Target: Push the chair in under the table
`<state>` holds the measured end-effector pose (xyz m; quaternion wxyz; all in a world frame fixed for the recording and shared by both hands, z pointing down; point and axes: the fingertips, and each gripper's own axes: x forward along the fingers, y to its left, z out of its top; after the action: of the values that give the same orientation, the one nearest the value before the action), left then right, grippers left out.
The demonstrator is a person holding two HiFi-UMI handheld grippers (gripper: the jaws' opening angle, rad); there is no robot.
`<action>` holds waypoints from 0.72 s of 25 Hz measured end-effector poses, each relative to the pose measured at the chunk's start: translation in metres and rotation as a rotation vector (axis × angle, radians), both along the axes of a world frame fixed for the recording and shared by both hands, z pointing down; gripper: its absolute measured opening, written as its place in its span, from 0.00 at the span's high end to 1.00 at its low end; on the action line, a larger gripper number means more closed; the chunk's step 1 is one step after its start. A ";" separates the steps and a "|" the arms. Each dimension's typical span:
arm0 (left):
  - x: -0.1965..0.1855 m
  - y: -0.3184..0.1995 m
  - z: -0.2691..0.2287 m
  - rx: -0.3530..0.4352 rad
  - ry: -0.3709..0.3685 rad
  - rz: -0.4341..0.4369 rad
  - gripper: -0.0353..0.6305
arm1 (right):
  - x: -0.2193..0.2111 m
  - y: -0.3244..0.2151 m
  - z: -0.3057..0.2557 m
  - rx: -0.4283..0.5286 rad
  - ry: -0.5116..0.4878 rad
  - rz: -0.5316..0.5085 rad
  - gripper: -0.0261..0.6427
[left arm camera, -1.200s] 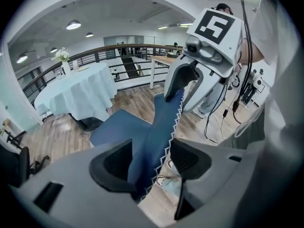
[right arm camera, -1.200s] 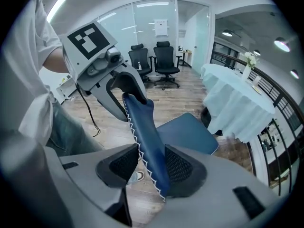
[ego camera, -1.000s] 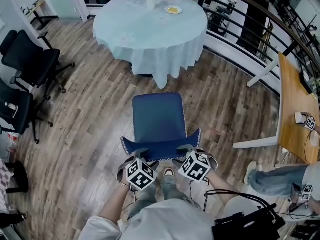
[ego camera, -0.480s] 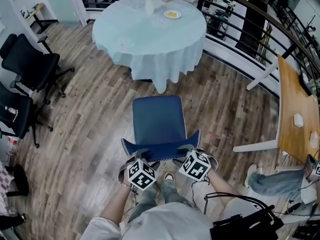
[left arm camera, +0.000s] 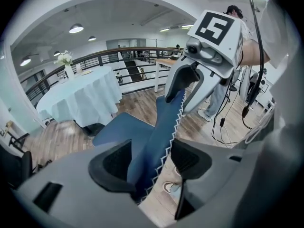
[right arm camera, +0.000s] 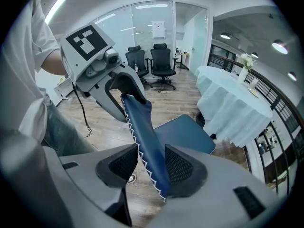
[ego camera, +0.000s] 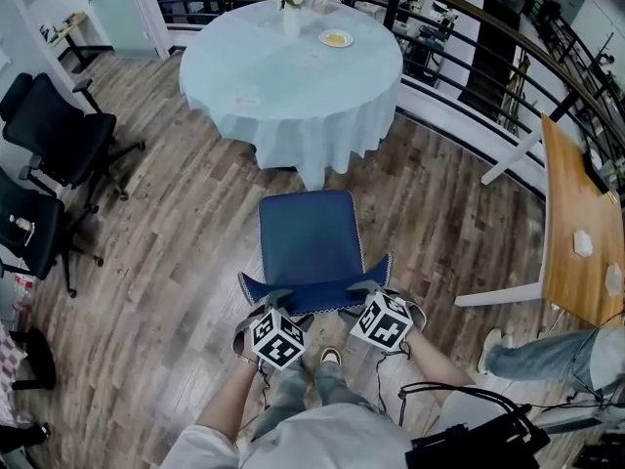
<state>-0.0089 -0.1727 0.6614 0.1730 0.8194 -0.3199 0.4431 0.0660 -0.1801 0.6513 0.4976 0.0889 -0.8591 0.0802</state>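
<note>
Wood-plank floor (ego camera: 176,262) fills the head view. The round table (ego camera: 293,76) under its pale blue cloth sits at twelve o'clock. Its hem hangs low all the way round.

At the centre is the blue chair (ego camera: 308,242), its seat pointing to twelve o'clock at the table. The seat's front edge stops short of the cloth, with a strip of bare floor between them, so the chair is not under the table.

The backrest runs along the chair's six o'clock side, right in front of the person. The left gripper (ego camera: 276,301) comes down on it at about seven o'clock and the right gripper (ego camera: 363,291) at about five o'clock (each straddling the top edge).

The left gripper's fingers (left arm camera: 114,163) stand wide apart, with the padded backrest filling the gap and both pads against it. The right gripper's fingers (right arm camera: 178,167) are set a little narrower and are clamped on the same zigzag-stitched backrest.
</note>
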 end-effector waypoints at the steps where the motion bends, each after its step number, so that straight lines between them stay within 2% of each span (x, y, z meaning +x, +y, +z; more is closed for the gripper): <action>1: 0.000 -0.003 0.000 0.003 0.000 0.000 0.56 | 0.000 -0.003 0.000 0.006 -0.002 -0.001 0.68; 18: -0.006 -0.061 0.000 0.020 -0.002 -0.010 0.56 | -0.006 -0.062 -0.001 0.032 -0.016 -0.020 0.68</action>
<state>-0.0153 -0.2338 0.6614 0.1665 0.8191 -0.3285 0.4398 0.0595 -0.2419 0.6504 0.4898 0.0875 -0.8652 0.0622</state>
